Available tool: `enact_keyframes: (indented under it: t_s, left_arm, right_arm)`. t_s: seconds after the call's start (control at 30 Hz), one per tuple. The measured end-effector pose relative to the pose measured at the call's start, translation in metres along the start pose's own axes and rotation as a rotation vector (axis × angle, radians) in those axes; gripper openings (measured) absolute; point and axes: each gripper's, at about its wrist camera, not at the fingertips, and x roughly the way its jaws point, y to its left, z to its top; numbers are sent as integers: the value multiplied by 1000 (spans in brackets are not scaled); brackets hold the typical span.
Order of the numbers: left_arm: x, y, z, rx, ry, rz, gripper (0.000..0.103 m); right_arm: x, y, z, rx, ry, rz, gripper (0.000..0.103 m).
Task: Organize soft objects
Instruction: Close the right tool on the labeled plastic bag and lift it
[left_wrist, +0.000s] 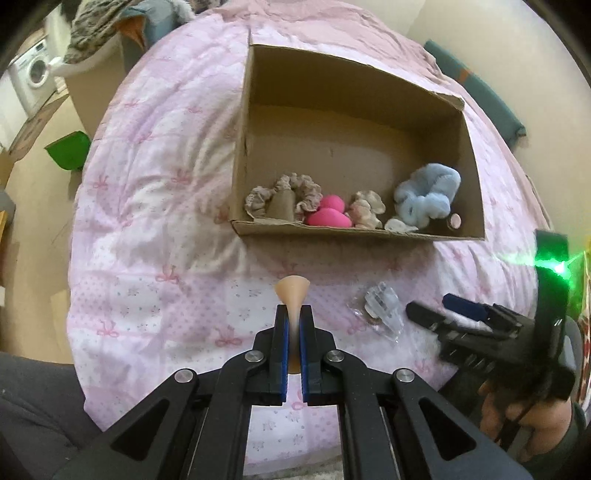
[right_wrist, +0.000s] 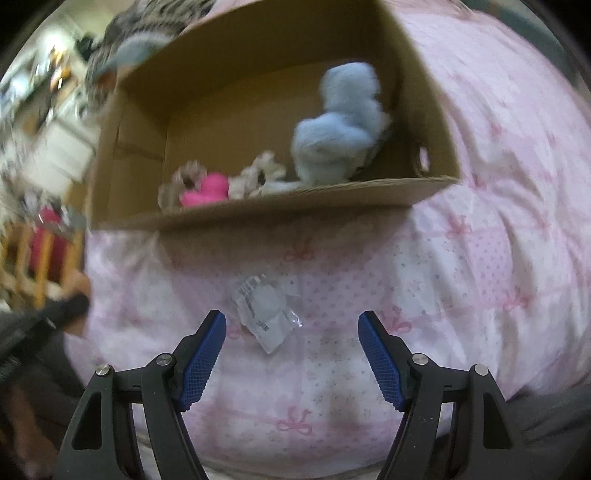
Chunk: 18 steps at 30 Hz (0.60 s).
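Observation:
My left gripper (left_wrist: 294, 314) is shut on a peach beauty sponge (left_wrist: 293, 291), squeezed thin between the blue pads, above the pink quilt. A cardboard box (left_wrist: 354, 232) lies ahead on the bed and holds beige scrunchies (left_wrist: 284, 195), pink sponges (left_wrist: 327, 214), a cream scrunchie (left_wrist: 365, 208) and a fluffy blue scrunchie (left_wrist: 424, 195). My right gripper (right_wrist: 291, 321) is open and empty, just short of a clear plastic packet (right_wrist: 266, 314) on the quilt; the packet (left_wrist: 378, 306) and the right gripper (left_wrist: 436, 310) also show in the left wrist view. The box (right_wrist: 295, 206) and blue scrunchie (right_wrist: 340, 133) show blurred.
The pink quilt (left_wrist: 159, 221) covers the bed. A green bin (left_wrist: 70, 149), a washing machine (left_wrist: 33, 74) and cardboard boxes stand off the bed's left side. A teal cushion (left_wrist: 491, 99) lies at the far right edge by the wall.

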Motion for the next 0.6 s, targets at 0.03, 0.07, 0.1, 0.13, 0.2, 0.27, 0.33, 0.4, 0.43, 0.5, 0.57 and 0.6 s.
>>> enact_keyframes:
  t_s: [0.03, 0.07, 0.1, 0.13, 0.2, 0.27, 0.33, 0.4, 0.43, 0.5, 0.57, 0.6]
  left_arm:
    - [1, 2, 0, -7, 4, -6, 5]
    - [1, 2, 0, -10, 6, -6, 5]
    - [2, 1, 1, -8, 6, 3, 5]
    - [2, 1, 1, -6, 4, 9, 5]
    - [3, 2, 1, -4, 5, 11, 5]
    - [5, 2, -1, -3, 6, 14, 5]
    - [6, 3, -1, -5, 9, 16, 5]
    - [6, 4, -1, -9, 10, 17, 5]
    - [6, 5, -1, -11, 8, 20, 5]
    - [6, 5, 0, -12, 3, 29, 5]
    - [7, 5, 0, -6, 0, 47, 5]
    - [8, 3, -1, 5, -1, 64, 5]
  right_arm:
    - [4, 7, 0, -32, 12, -8, 78]
    - [10, 14, 1, -67, 30, -13, 78]
    - [16, 19, 1, -95, 46, -20, 78]
    - [22, 24, 1, -119, 58, -31, 78]
    - [32, 31, 2, -150, 78, -50, 78]
    - [41, 36, 3, -168, 95, -59, 78]
    - [49, 41, 4, -190, 102, -79, 78]
    - [53, 44, 5, -207, 102, -94, 78]
    - [54, 46, 5, -216, 101, -100, 78]
    - [57, 50, 2, -234, 97, -114, 78]
    - [58, 52, 1, -242, 95, -118, 78]
    - [58, 52, 0, -242, 94, -111, 78]
